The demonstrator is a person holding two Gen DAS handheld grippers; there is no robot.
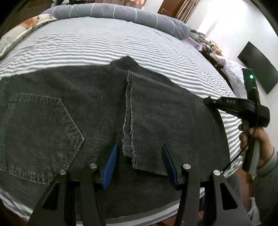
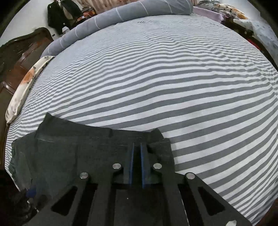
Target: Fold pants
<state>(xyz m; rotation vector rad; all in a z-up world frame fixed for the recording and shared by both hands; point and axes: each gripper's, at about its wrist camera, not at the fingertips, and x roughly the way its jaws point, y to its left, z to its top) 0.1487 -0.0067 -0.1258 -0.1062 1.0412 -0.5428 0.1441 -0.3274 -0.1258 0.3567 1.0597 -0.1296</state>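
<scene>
Dark pants [image 1: 97,113] folded flat on striped bedsheet [image 1: 104,45], back pocket at left. Left gripper [image 1: 139,161] hovers over frayed hem [image 1: 128,139], jaws apart, nothing pinched. Right gripper [image 2: 137,161] at right fold edge, jaws nearly closed; grip on cloth unclear.

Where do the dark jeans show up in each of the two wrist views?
Left wrist: the jeans fill the middle and lower picture, back pocket at left.
Right wrist: the jeans lie lower left, under the gripper.
Shared landmark: the grey bolster at the bed's far edge.
</scene>
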